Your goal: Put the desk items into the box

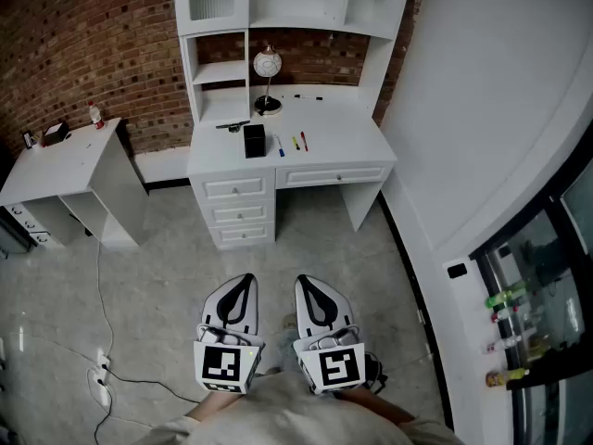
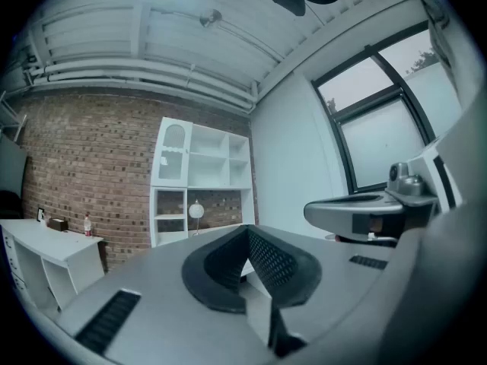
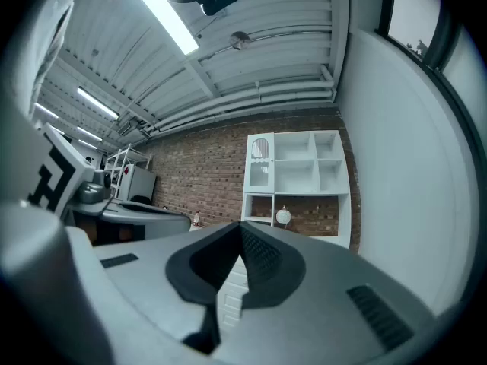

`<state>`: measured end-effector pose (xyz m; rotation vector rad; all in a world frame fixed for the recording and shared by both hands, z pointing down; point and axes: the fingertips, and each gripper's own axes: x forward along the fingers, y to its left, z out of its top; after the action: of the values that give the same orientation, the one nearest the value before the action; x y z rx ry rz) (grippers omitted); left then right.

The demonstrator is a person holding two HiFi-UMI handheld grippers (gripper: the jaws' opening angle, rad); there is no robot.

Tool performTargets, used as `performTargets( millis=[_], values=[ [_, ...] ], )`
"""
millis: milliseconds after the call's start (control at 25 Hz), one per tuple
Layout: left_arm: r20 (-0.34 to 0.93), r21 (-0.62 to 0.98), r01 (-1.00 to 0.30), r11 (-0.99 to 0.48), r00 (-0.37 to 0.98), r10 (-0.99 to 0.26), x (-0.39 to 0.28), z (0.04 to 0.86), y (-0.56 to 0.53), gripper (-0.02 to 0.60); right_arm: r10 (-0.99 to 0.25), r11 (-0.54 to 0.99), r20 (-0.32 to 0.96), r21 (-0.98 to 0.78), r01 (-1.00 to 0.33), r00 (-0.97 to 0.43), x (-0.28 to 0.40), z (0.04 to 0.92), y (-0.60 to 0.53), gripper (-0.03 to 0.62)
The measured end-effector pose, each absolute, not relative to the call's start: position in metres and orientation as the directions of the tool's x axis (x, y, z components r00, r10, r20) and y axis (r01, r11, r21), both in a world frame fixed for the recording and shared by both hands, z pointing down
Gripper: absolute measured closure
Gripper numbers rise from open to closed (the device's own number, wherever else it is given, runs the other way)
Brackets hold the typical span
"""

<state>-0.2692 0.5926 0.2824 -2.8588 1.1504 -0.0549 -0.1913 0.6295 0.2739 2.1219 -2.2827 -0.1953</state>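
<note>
White desk (image 1: 334, 128) with a hutch stands against the brick wall (image 1: 83, 35), well apart from both grippers; black box (image 1: 254, 141) sits upright on the desktop, left of centre; three pens (image 1: 296, 143) lie just beside it on its right, apart from each other and outside the box; a dark flat item (image 1: 232, 125) lies behind the box, too small to identify; globe lamp (image 1: 268, 64) stands at the back under the hutch shelf.

Left gripper (image 1: 243, 284) and right gripper (image 1: 308, 286) are side by side low in the head view, close to the person's body, over grey floor, pointing toward the desk; left gripper view shows the jaws closed tip to tip, nothing between them; right gripper view shows the same, tongs narrow and empty.

Second white table (image 1: 65, 156) is off to the left with small items on it; a cable (image 1: 102, 341) trails across the floor.
</note>
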Motion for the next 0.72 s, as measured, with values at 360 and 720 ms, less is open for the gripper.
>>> performTargets(
  millis=[360,720],
  values=[
    [-0.004,-0.063,-0.697,-0.714,0.715,-0.699,-0.248,0.284,0.553,0.578,-0.992,0.077,-0.09,0.111,-0.991,-0.088,-0.173,0.277,0.588,0.576],
    [-0.008,-0.08,-0.704,-0.706,0.709,-0.705,-0.203,0.279,0.47,0.578,-0.988,0.113,-0.097,0.072,-0.991,-0.12,-0.125,0.272,0.499,0.576]
  ],
)
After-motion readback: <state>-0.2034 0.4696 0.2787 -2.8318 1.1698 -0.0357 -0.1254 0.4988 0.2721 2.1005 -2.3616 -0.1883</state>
